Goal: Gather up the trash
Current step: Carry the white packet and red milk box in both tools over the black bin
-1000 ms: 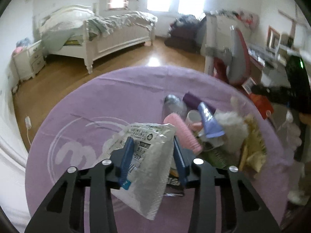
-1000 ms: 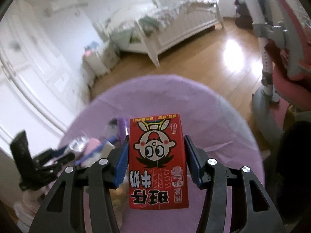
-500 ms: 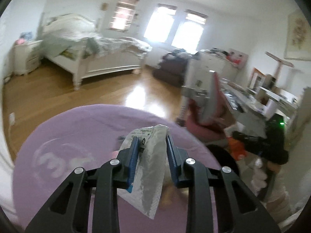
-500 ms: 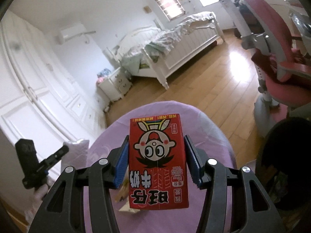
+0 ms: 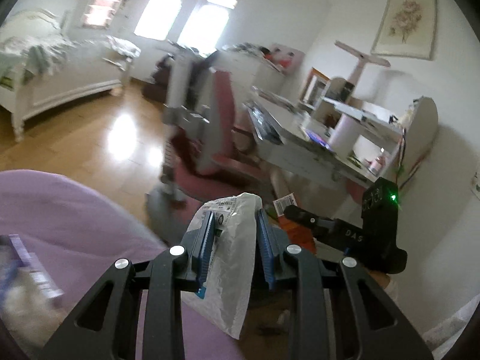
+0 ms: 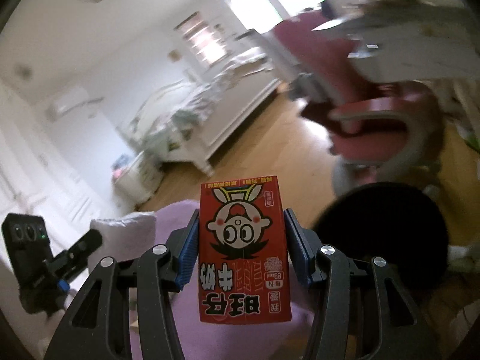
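Observation:
In the left wrist view my left gripper (image 5: 235, 219) is shut on a crumpled clear plastic wrapper (image 5: 237, 267) with a printed label, which hangs down between the blue pads. In the right wrist view my right gripper (image 6: 241, 219) is shut on a red milk carton (image 6: 243, 252) with a cartoon face, held upside down. Each gripper shows in the other's view: the right gripper (image 5: 303, 219) at the right with a bit of the red carton (image 5: 300, 234), the left gripper (image 6: 87, 244) at the lower left with the wrapper (image 6: 126, 234). A dark round bin (image 6: 381, 234) stands to the right of the carton.
A purple round rug (image 5: 75, 225) lies below, with several loose items (image 5: 27, 279) at its left edge. A pink desk chair (image 5: 216, 126) and a cluttered white desk (image 5: 300, 138) stand ahead. A white bed (image 5: 60, 84) is at the far left on the wood floor (image 5: 105, 138).
Both grippers have swung right, off the pile on the rug and toward the chair and desk, each keeping its load. The left jaws have narrowed on the wrapper. Both views are blurred.

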The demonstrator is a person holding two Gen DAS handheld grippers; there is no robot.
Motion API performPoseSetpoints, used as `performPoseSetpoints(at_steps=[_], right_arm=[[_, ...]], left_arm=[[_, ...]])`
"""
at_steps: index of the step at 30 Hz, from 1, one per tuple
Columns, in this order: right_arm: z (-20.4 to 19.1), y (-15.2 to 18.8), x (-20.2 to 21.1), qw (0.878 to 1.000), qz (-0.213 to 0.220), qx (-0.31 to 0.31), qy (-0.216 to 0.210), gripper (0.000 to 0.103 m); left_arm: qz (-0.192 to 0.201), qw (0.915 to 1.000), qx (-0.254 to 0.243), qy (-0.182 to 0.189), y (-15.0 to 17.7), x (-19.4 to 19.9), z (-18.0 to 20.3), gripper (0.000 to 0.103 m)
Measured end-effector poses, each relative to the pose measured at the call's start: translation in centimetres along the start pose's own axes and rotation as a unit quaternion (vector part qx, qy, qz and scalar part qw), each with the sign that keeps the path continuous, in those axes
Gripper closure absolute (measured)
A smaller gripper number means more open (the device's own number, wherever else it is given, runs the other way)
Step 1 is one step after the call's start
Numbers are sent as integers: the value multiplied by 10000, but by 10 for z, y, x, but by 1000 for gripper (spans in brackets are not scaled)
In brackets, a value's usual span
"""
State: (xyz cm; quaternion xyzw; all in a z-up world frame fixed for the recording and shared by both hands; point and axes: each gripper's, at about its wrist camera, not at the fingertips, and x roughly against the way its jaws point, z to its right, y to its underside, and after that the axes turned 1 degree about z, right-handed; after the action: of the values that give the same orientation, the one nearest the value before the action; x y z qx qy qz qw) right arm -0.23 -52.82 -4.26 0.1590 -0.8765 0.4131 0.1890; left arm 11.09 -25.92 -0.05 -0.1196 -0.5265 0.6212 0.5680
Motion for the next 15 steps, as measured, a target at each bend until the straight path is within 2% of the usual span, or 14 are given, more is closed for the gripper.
performPoseSetpoints(at_steps=[7, 15], right_arm=[[82, 1, 9, 9970, 98, -623, 448, 50], [113, 11, -3, 9944, -5, -905, 546, 50]], left_arm=[[-495, 9983, -70, 295, 10, -76, 28, 74], [-900, 9953, -26, 368, 23, -131, 41, 74]])
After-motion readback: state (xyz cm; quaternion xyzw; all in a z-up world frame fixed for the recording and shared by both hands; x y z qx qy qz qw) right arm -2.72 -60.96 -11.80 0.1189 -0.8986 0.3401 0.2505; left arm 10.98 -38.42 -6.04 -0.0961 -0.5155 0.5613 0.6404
